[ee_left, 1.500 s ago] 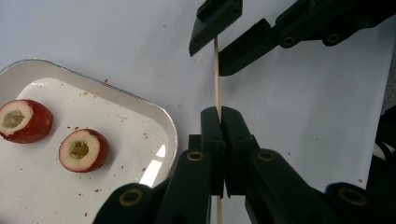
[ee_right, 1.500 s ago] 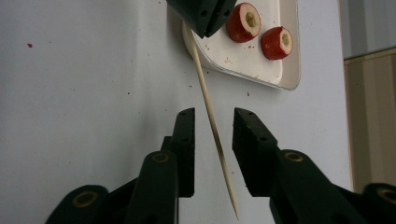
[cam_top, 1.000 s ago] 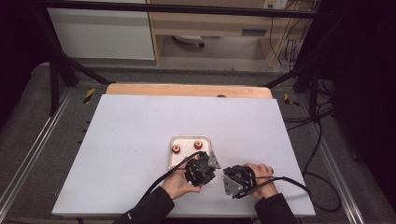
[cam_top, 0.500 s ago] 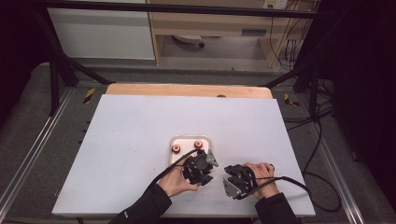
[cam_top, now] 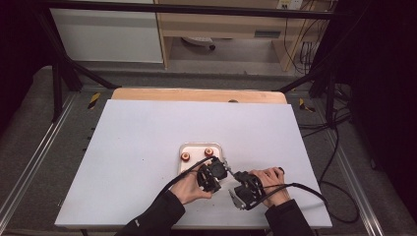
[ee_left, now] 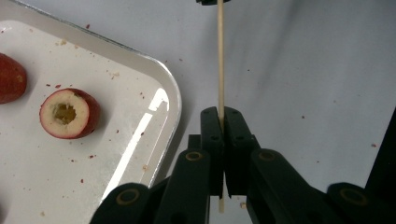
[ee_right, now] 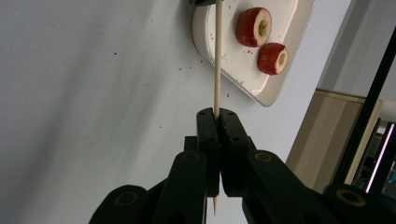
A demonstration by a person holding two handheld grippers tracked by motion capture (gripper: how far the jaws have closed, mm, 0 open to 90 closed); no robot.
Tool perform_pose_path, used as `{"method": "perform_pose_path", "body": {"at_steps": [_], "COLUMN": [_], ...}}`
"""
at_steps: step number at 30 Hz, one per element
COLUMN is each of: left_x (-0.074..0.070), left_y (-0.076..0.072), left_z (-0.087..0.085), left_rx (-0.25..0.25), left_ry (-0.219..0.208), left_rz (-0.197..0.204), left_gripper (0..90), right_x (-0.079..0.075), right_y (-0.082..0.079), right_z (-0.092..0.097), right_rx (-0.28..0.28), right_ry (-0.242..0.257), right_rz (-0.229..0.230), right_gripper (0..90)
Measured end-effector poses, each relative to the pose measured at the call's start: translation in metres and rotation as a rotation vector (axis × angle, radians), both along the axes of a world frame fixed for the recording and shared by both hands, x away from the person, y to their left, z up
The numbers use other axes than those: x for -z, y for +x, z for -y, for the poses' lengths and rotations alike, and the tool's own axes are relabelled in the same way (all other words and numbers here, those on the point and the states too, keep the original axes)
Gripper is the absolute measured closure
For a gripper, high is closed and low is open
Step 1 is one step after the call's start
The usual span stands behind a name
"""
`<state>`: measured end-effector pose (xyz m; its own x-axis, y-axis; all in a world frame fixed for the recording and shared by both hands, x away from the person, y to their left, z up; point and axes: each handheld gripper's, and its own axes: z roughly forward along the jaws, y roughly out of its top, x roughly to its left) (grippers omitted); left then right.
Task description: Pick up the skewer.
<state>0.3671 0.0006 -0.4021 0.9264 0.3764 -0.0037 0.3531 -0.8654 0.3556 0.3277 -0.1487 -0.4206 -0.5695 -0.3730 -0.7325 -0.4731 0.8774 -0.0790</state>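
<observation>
Barely shifted since earlier, left gripper (ee_left: 220,122) and right gripper (ee_right: 215,116) each had jaws clamped on one thin wooden skewer (ee_left: 220,60), apparently steadying it beside the white tray (ee_left: 159,107) of red fruit halves (ee_left: 69,113).

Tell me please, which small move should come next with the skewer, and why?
Probably the right tool should open and let go. Both tools are shut on the same wooden skewer, so the left tool cannot carry it alone toward the cored red fruit pieces lying unskewered in the white tray.
</observation>
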Motion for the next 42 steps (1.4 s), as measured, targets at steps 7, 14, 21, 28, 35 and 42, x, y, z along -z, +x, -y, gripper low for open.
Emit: {"method": "perform_pose_path", "body": {"at_steps": [7,14,21,28,35,42], "left_x": [0.0,-0.004,-0.003,-0.001,0.002,0.005], "left_y": [-0.001,-0.006,-0.008,-0.012,-0.015,-0.024], "left_z": [0.0,-0.009,-0.033,-0.068,-0.095,-0.122], "left_rx": [-0.009,0.0,-0.034,-0.09,-0.157,-0.222], "left_ry": [0.009,0.002,-0.013,-0.076,-0.147,-0.243], "left_rz": [0.005,0.041,0.064,0.08,0.116,0.157], "left_gripper": [88.6,88.5,88.5,88.4,88.3,88.2], "right_x": [-0.001,-0.011,-0.015,-0.011,-0.005,-0.003], "right_y": [0.0,0.007,0.015,0.023,0.029,0.032], "right_z": [-0.002,0.006,0.025,0.045,0.051,0.048], "right_rx": [-0.006,0.186,0.352,0.556,0.691,0.754], "right_ry": [0.015,0.199,0.428,0.671,0.747,0.787], "right_rz": [0.0,-0.105,-0.218,-0.397,-0.488,-0.561], "right_gripper": [87.7,63.7,43.5,27.4,16.4,9.2]}}
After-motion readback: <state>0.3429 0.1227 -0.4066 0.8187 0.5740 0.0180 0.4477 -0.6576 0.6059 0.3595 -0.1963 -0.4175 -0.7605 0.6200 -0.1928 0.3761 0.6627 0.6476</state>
